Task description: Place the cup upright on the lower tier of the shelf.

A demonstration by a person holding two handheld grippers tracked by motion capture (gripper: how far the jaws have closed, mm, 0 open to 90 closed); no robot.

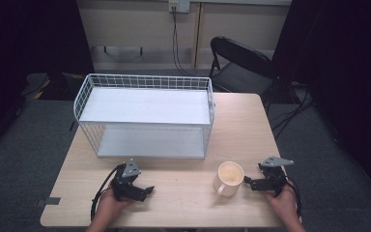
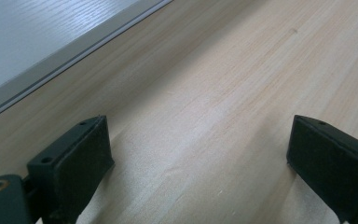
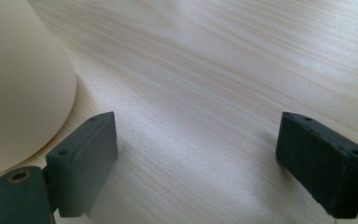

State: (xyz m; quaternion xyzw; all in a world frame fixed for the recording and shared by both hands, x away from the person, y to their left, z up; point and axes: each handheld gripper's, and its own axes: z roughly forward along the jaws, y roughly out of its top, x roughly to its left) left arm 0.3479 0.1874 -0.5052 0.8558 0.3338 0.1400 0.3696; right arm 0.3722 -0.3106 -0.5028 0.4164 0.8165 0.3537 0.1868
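The wooden table (image 1: pixel 251 125) carries a white wire rack (image 1: pixel 145 116), both its shelves bare, and nearer the person a cream mug (image 1: pixel 228 178) that looks empty stands just beside the right gripper (image 1: pixel 248 181). That gripper's jaws gape wide on nothing, as do the left gripper's (image 1: pixel 147 190). A careless sideways approach could nudge the mug over.

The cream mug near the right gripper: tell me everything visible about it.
The mug is cream, ceramic-looking and glossy, with a handle on its side toward the table's front edge. It stands upright and looks empty on the wooden table, in front of the wire rack. The right gripper sits just beside it, open; whether its fingers touch the mug is unclear.
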